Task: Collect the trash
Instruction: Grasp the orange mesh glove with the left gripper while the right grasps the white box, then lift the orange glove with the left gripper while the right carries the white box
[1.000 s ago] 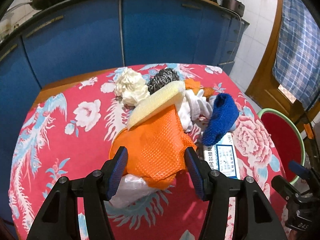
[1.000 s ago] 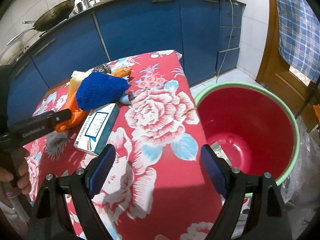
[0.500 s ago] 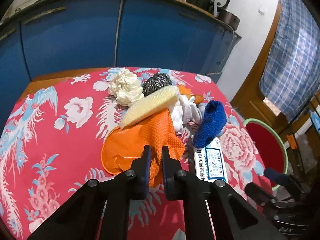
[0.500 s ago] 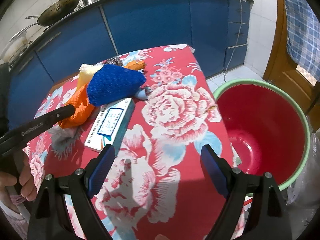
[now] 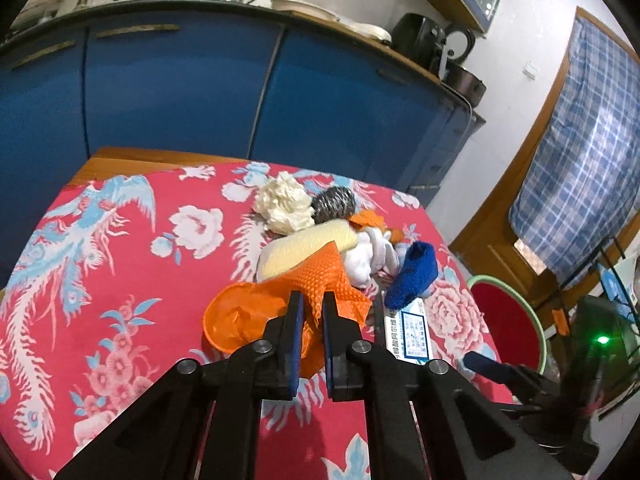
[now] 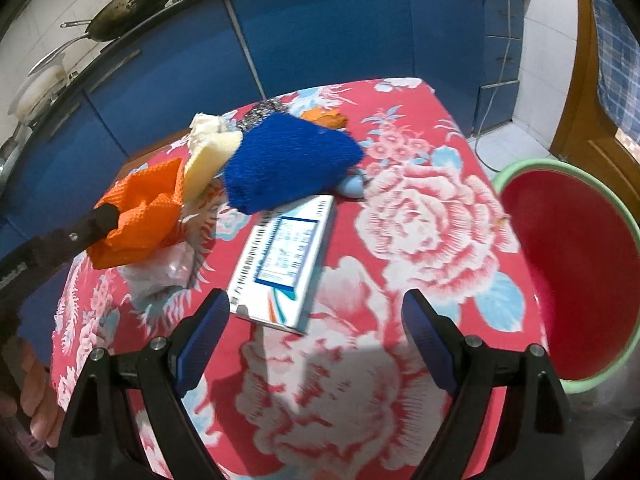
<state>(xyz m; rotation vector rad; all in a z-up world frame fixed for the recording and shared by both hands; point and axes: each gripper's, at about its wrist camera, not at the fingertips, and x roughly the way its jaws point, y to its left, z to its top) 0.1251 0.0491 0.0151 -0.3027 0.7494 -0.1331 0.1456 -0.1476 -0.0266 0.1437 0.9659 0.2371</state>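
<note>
Left tool (image 5: 311,312) has clamped the orange cloth (image 5: 256,312)

The left wrist camera sits just behind the left gripper (image 5: 311,308) and looks steeply down and forward over the floral counter (image 5: 120,280), close to the orange glove (image 5: 256,312), with the blue cabinets (image 5: 180,92) at 12 o'clock and the red basin (image 5: 506,320) at 3 o'clock. The right wrist camera looks down between the wide fingers of the right gripper (image 6: 316,312), near the white box (image 6: 286,264). Both views share the counter, glove, box, blue cloth (image 6: 288,164), basin and cabinets.
</note>
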